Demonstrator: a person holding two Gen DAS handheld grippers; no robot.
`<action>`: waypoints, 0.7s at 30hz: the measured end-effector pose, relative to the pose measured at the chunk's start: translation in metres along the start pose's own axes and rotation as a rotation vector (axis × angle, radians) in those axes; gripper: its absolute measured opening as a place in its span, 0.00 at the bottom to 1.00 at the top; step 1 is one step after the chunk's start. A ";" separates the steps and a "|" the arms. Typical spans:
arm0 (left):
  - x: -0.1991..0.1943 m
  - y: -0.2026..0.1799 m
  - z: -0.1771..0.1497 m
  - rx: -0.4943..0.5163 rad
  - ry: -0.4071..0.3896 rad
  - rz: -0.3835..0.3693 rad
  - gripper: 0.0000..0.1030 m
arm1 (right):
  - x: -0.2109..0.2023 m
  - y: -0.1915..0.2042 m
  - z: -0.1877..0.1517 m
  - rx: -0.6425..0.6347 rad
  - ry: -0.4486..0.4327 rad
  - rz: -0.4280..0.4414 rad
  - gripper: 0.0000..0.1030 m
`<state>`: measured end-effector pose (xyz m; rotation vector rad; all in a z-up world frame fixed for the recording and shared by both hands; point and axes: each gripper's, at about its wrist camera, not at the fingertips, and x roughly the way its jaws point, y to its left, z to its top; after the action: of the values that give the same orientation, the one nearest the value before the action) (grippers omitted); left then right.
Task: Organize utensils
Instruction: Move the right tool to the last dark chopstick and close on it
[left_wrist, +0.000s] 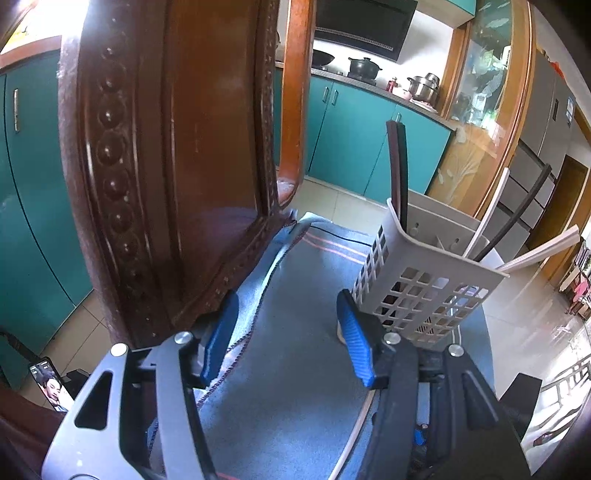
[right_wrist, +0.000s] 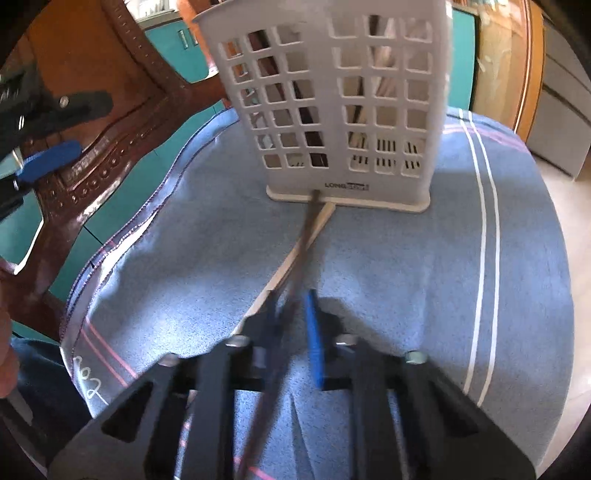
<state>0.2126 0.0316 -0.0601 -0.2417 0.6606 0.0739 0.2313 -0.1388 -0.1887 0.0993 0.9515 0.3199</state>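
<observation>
On the blue cloth that covers the round worktop, the pale slotted utensil holder stands upright, and you are at the pick-up step. Your right hand-held gripper has its blue pads drawn nearly together on a dark chopstick, which runs forward from between them toward the foot of the holder; its far tip lies at or against the holder's base. The picture is blurred there, so I judge the grip made but cannot tell how firm it is. A light wooden chopstick lies on the cloth just beside the dark one, crossing under it, and does not look held.

Your left hand-held gripper stands about half open with nothing between its pads, low over the cloth just beside the holder, with the brown chair back close on its other side. Several sticks, dark and white, already stand in the holder.

Next, as I read it, you need to lift the dark chopstick clear of the light one, tip it upright and lower it into an open compartment. Mind that the light one is not dragged along, and steady the holder with the left if it starts to slide.
</observation>
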 end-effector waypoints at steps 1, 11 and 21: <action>0.001 -0.002 0.001 0.004 0.003 -0.001 0.55 | -0.003 -0.006 0.000 0.011 -0.001 0.008 0.10; 0.009 -0.008 -0.007 0.034 0.038 0.003 0.56 | -0.044 -0.050 -0.016 0.173 -0.076 0.020 0.06; 0.013 -0.021 -0.015 0.069 0.067 -0.003 0.60 | -0.047 -0.063 -0.028 0.190 -0.031 -0.040 0.08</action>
<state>0.2174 0.0079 -0.0753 -0.1795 0.7281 0.0399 0.1972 -0.2149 -0.1823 0.2577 0.9501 0.1900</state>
